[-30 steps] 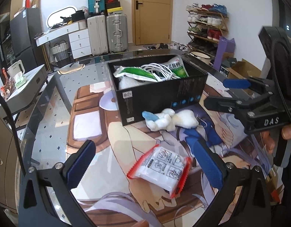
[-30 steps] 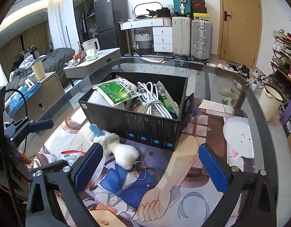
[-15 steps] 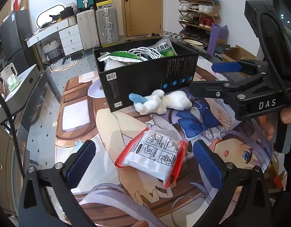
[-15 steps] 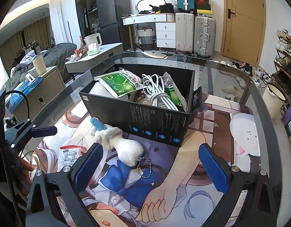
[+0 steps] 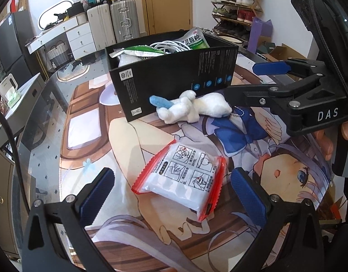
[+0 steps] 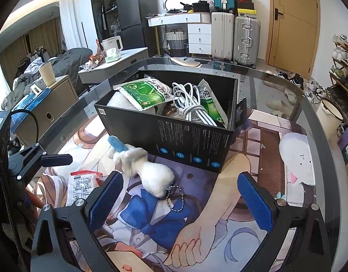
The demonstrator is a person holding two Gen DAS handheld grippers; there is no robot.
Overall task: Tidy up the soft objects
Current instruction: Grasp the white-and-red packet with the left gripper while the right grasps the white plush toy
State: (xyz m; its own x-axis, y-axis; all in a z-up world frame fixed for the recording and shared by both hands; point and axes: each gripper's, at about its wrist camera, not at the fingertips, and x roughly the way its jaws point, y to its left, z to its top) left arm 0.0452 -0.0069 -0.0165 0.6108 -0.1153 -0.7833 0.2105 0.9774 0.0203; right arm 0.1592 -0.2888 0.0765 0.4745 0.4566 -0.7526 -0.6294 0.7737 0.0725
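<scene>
- Spread wide and empty, the left claw (image 5: 171,192) is held low over the bench (image 5: 44,140), with a red-edged white packet (image 5: 181,178) framed between its blue pads (image 5: 97,191).
- The right claw (image 6: 180,200) is likewise held wide, gripping nothing, above a white plush toy (image 6: 146,170).
- The toy is seen lying against the near wall of a black box (image 6: 185,142).
- Green pouches (image 6: 144,94) and a white cable (image 6: 192,104) are seen inside the box.

Black hand-held gripper (image 5: 174,195), blue pads (image 5: 97,195)
</scene>
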